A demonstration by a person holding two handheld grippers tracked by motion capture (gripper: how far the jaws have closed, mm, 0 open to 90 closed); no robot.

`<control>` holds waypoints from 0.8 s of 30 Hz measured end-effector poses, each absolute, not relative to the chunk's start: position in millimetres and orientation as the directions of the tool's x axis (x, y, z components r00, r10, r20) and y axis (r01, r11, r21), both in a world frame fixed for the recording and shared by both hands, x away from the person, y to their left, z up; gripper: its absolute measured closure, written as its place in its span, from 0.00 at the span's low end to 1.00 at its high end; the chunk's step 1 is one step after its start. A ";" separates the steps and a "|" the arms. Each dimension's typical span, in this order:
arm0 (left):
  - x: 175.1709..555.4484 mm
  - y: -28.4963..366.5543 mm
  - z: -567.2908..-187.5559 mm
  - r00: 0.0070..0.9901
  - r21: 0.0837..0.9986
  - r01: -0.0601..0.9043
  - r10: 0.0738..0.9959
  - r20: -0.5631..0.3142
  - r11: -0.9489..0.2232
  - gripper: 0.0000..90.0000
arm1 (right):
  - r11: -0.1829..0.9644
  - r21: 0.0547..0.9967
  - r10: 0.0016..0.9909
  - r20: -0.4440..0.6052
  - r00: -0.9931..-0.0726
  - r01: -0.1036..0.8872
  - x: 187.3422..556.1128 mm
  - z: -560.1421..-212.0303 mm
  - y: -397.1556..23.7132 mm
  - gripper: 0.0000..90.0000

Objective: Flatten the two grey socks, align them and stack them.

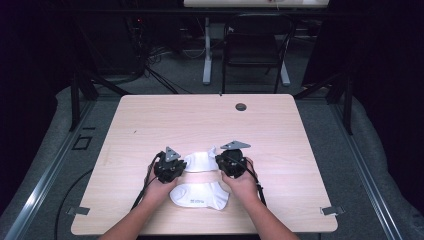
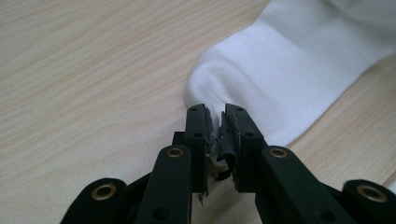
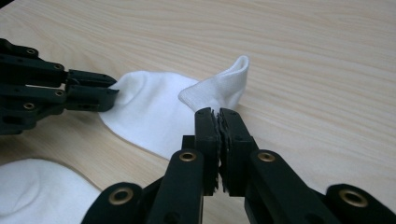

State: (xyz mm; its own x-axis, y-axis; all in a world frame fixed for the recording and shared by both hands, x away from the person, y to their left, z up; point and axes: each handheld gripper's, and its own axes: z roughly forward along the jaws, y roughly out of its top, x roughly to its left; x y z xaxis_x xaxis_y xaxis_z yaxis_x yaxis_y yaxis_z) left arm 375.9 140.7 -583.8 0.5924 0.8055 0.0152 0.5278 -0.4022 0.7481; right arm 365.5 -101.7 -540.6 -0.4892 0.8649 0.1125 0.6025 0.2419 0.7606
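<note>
Two white ankle socks lie on the light wooden table [image 1: 200, 120]. The far sock [image 1: 200, 161] stretches between my two grippers. My left gripper [image 1: 182, 165] is shut on its rounded end [image 2: 243, 70], with a sliver of white fabric pinched between the pads [image 2: 215, 111]. My right gripper [image 1: 220, 161] is shut on the opposite end, where the cuff [image 3: 224, 86] stands up folded just beyond the closed tips [image 3: 219, 112]. The right gripper view also shows the left gripper [image 3: 112, 91] clamped on the sock's edge. The near sock [image 1: 200, 196] lies flat between the person's wrists, untouched.
A dark round grommet [image 1: 241, 106] sits near the table's far edge. A black chair [image 1: 255, 45] and desk legs stand beyond the table. Bare wood spreads to the left, right and far side of the socks. The near sock's edge [image 3: 32, 191] lies close under the right gripper.
</note>
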 end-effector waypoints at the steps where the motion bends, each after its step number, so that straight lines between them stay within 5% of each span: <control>1: 375.9 141.3 -583.7 0.593 0.746 0.528 0.805 0.017 -0.405 0.89 | 0.237 0.758 0.870 0.113 -0.480 0.608 364.8 -543.2 -105.1 0.97; 17: 375.7 147.1 -583.2 0.582 0.743 0.538 0.813 0.014 -0.398 0.88 | 0.229 0.693 0.894 0.129 -0.429 0.684 366.3 -569.9 -125.2 0.94; 24: 376.7 150.8 -583.0 0.578 0.741 0.554 0.816 -0.013 -0.381 0.86 | 0.178 0.743 0.890 0.158 -0.428 0.645 363.7 -553.2 -128.0 0.89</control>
